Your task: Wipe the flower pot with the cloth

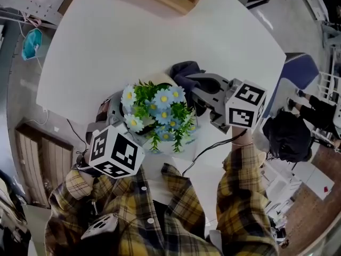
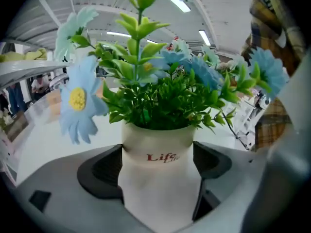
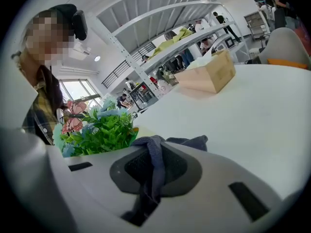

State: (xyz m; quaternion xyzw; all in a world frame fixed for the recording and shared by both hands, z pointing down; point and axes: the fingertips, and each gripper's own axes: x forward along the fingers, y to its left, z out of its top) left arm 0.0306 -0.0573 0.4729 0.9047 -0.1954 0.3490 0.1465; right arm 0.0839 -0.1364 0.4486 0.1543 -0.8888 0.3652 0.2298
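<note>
The flower pot [image 2: 158,178] is small, smooth and white. It is probably light, a little slippery, and top-heavy under its stiff artificial flowers [image 1: 160,113], so the bare wall below the rim looks the best place to hold. The left gripper [image 1: 111,115] reaches in from the person's left, its fingers [image 2: 99,171] clamped on the pot's sides at the near edge of the tabletop [image 1: 133,36]. The cloth [image 3: 154,161] is dark, soft and limp; the right gripper [image 1: 200,89] pinches a fold of it just beside the flowers, pointing toward the pot.
</note>
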